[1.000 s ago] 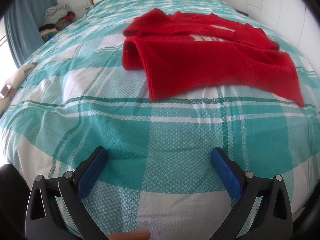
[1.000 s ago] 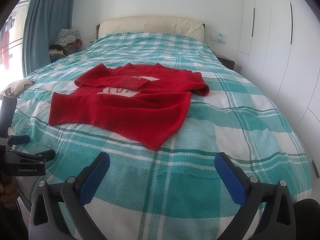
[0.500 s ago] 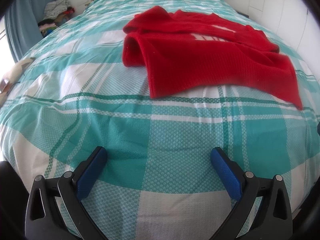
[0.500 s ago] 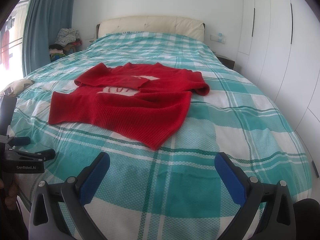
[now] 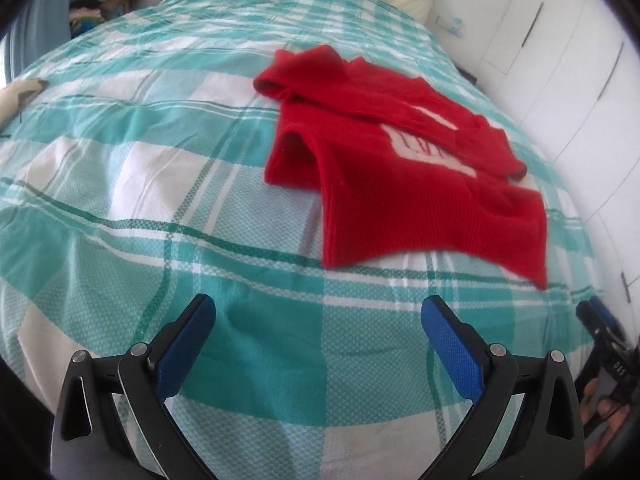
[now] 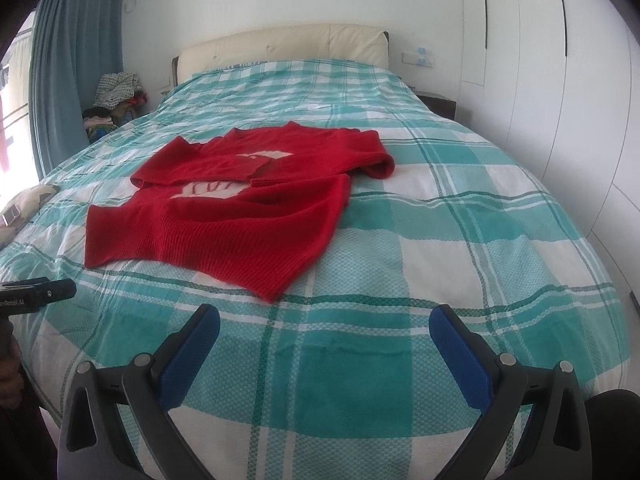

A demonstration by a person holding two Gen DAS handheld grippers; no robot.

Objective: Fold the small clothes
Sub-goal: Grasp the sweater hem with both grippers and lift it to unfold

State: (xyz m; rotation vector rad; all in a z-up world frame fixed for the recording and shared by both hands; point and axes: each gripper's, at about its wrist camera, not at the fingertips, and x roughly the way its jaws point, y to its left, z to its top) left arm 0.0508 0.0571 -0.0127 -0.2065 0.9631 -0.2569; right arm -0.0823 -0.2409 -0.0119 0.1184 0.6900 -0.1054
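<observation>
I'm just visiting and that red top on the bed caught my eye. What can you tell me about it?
The sweater is red knit with a ribbed hem and a pale chest patch bearing red marks. It lies face up on the checked bedspread, partly folded: both sleeves are crossed over the chest, and the hem points toward the cameras. Only the bedspread touches it; both claws are open and well short of it.

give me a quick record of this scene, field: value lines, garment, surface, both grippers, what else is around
garment: red sweater, sleeves folded across the chest, white motif partly showing
surface: bed with teal and white check cover
left gripper: open, empty, short of the sweater
right gripper: open, empty, short of the sweater hem
fold state: partly folded
surroundings: headboard, curtain, clothes pile, wardrobe
</observation>
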